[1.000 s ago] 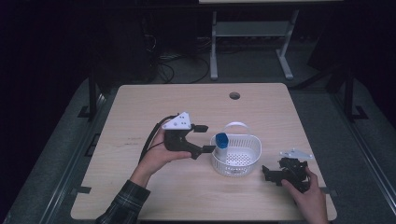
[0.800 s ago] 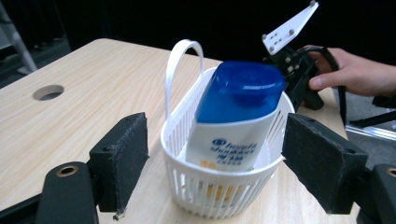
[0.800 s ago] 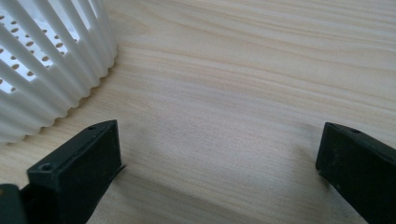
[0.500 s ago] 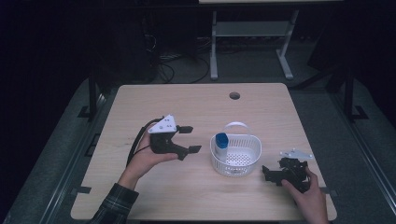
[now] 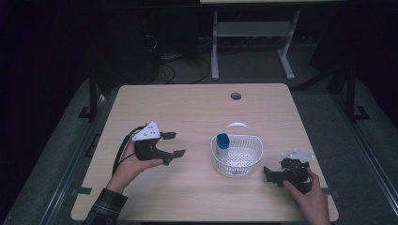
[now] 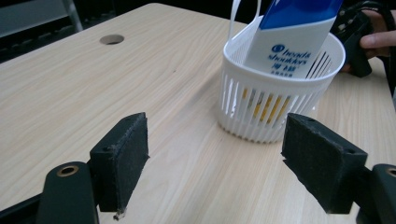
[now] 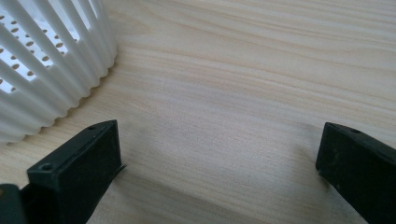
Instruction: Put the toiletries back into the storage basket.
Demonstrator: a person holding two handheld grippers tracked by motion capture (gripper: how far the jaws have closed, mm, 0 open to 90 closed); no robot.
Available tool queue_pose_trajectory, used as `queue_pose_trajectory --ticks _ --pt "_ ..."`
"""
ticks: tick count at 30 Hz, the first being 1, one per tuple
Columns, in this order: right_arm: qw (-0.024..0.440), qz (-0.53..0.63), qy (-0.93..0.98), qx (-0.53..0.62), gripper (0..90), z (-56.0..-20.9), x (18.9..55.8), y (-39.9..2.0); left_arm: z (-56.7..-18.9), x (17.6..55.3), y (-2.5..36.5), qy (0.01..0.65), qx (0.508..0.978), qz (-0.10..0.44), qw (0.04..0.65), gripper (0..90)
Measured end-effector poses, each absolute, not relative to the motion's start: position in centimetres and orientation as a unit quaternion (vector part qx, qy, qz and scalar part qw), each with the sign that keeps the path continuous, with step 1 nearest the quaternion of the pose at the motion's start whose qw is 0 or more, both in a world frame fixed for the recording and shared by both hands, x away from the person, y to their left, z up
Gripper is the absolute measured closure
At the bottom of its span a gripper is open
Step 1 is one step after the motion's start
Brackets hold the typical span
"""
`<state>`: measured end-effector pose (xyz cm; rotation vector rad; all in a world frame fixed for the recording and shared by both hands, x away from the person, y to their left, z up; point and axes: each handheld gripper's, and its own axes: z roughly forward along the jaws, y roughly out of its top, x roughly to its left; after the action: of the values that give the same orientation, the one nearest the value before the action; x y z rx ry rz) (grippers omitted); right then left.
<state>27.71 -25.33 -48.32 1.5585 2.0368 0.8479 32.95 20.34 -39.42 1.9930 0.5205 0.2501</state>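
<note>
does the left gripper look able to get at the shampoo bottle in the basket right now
Probably yes: the left gripper is open, bare table lies between it and the basket, and the shampoo bottle sticks up above the rim.

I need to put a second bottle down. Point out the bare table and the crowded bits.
Free: the far half of the table, from the round hole leftward, and the front strip between the left gripper and the basket. Crowded: the right front corner, where the right gripper sits beside the basket holding the bottle.
</note>
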Motion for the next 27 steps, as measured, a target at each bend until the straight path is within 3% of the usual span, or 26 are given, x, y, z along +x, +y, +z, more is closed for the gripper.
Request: queue_pose_trajectory --ticks 18,27 --pt "0.218 0.306 0.736 0.563 0.0 -48.3 27.7 -25.3 -42.6 31.3 25.0 0.274 0.835 0.127 0.46 22.1" --pt "0.219 0.306 0.736 0.563 0.0 -48.3 27.7 -25.3 -44.4 30.4 27.3 0.304 0.849 0.143 0.408 22.0"
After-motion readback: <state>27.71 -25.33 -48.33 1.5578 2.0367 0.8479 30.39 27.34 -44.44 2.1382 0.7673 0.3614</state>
